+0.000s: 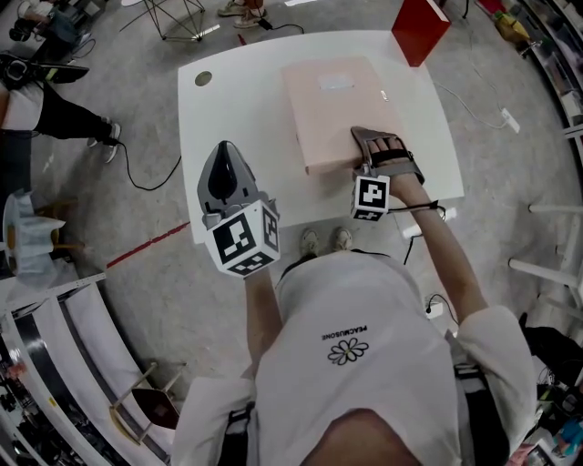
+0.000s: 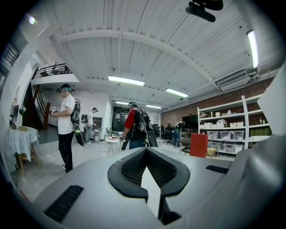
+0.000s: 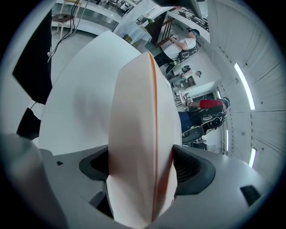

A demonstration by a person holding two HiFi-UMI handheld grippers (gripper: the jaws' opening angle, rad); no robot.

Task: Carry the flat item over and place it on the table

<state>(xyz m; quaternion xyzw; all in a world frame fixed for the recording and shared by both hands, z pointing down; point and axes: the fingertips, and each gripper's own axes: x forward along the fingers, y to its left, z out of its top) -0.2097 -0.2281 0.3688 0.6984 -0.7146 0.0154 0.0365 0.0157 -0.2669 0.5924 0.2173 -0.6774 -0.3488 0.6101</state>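
Note:
A flat pale pink box (image 1: 332,109) lies on the white table (image 1: 237,100), its near edge towards me. My right gripper (image 1: 378,141) is at the box's near right corner. In the right gripper view the box (image 3: 138,134) stands edge-on between the jaws, with a thin orange seam along it. The jaws stand wide and the left pad (image 3: 94,163) looks just clear of the box. My left gripper (image 1: 226,173) is raised above the table's near left part, shut and holding nothing. Its view looks out over the room, with nothing between the pads (image 2: 129,172).
A red box (image 1: 419,27) stands at the table's far right corner. A round cable hole (image 1: 202,79) sits at the far left. A person (image 1: 36,105) and cables are on the floor to the left. People (image 2: 136,127) stand in the room beyond.

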